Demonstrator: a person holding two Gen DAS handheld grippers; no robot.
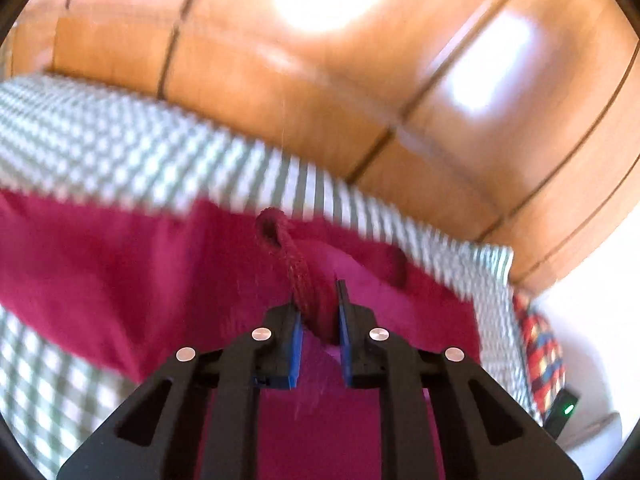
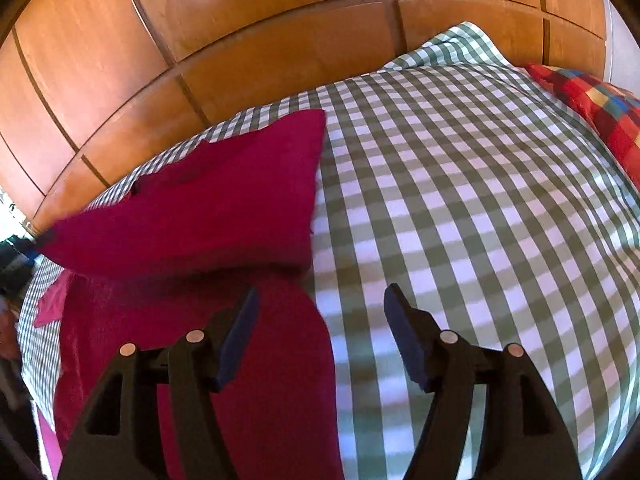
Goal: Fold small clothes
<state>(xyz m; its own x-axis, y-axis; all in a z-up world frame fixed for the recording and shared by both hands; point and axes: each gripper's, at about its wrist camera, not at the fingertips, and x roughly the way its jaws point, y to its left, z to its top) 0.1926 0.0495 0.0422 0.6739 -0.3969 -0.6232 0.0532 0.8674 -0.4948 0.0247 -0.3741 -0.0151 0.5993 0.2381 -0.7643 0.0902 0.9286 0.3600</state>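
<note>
A magenta-red garment (image 1: 120, 264) lies on a green-and-white checked bed cover (image 1: 100, 140). My left gripper (image 1: 318, 304) is shut on a ribbed hem or cuff of the garment (image 1: 304, 276) and holds it lifted; the view is motion-blurred. In the right wrist view the same garment (image 2: 208, 208) lies at the left with one part folded over, its lower part running under my left finger. My right gripper (image 2: 320, 308) is open and empty, just above the garment's right edge and the checked cover (image 2: 480, 220).
A brown wooden panelled wall or wardrobe (image 2: 240, 40) rises behind the bed. A red, blue and yellow checked cloth (image 2: 600, 108) lies at the bed's far right; it also shows in the left wrist view (image 1: 540, 344). A dark device with a green light (image 1: 566, 408) sits at the right.
</note>
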